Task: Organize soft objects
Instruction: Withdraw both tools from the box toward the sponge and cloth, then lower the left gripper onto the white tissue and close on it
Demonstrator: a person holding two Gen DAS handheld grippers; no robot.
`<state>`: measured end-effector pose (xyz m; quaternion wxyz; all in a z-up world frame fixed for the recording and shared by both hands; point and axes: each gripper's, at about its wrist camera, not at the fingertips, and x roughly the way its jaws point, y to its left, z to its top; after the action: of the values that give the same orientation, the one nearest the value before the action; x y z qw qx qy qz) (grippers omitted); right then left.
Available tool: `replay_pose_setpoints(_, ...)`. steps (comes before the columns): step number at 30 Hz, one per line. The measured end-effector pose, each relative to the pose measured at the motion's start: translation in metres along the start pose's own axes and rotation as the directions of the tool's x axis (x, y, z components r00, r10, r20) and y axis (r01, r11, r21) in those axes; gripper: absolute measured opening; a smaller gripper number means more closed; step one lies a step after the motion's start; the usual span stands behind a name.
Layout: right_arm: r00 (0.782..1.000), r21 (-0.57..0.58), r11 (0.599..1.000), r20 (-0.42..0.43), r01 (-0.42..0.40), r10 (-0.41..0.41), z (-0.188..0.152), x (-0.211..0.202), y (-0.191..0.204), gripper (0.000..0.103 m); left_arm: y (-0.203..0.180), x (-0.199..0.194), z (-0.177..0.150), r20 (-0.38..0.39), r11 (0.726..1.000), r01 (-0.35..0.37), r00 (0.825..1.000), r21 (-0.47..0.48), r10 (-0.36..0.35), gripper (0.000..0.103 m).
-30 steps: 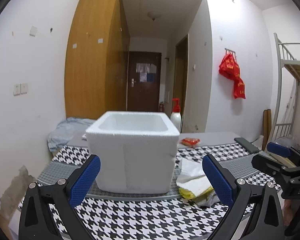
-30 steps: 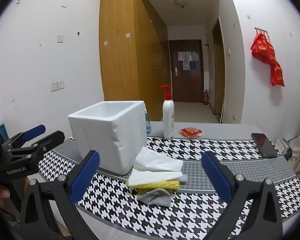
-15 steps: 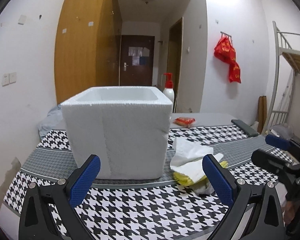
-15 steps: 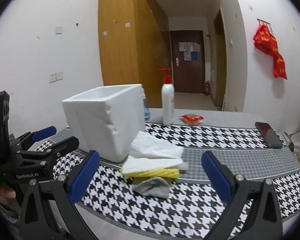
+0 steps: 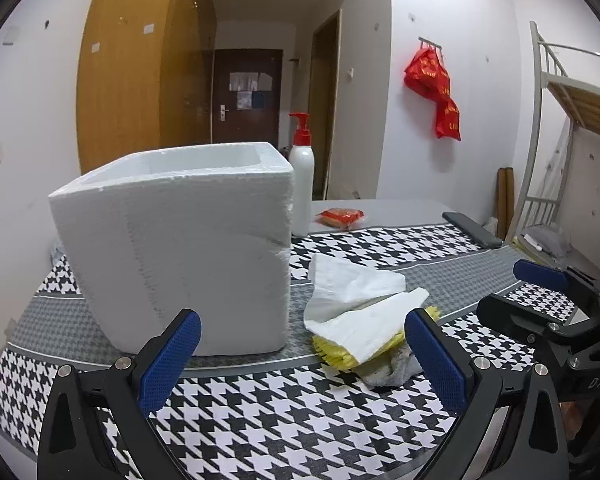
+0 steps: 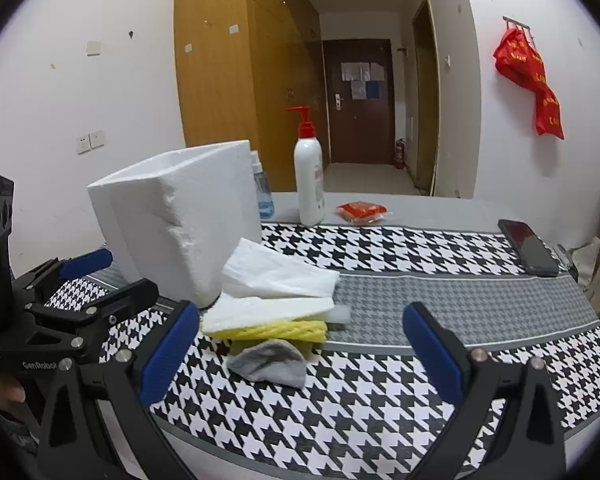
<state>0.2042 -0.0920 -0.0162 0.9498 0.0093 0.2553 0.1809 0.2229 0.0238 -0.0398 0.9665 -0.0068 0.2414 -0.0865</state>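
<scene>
both views nearer foam box [image 5: 180,248], left hand-held gripper [image 5: 300,364] spread, right hand-held gripper [image 6: 300,356] spread, "genrobot" label

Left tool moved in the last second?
Yes. In the left wrist view the foam box has grown and slid left against the tool, so it advanced toward the box, swinging right.

The white foam box [image 5: 180,248] looked rough and grainy; beside it lay crinkled white paper tissues [image 6: 276,276] on woven houndstooth cloth [image 6: 380,408].

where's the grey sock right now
The grey sock lies on the houndstooth cloth at the near edge of the soft pile, just in front of the yellow cloth, right of the foam box.
</scene>
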Motion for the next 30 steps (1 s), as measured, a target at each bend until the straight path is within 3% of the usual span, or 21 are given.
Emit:
replay_pose_setpoints(22, 0.999, 0.029, 0.999, -0.046, 0.031, -0.029, -0.006, 0.013, -0.024, 0.103, -0.02, 0.045, 0.009, -0.097, 0.996, 0.076, 0.993, 0.04, -0.072, 0.102)
replay_pose_setpoints(26, 0.998, 0.038, 0.999, -0.057, 0.026, -0.024, -0.008, 0.017, -0.028, 0.103, -0.023, 0.058, 0.008, -0.138, 0.995, 0.093, 0.987, 0.045, -0.086, 0.091)
replay_pose_setpoints(30, 0.998, 0.045, 0.999, -0.062, 0.028, -0.025, -0.009, 0.018, -0.031, 0.103, -0.027, 0.066, 0.006, -0.163, 0.994, 0.089, 0.984, 0.065, -0.077, 0.086)
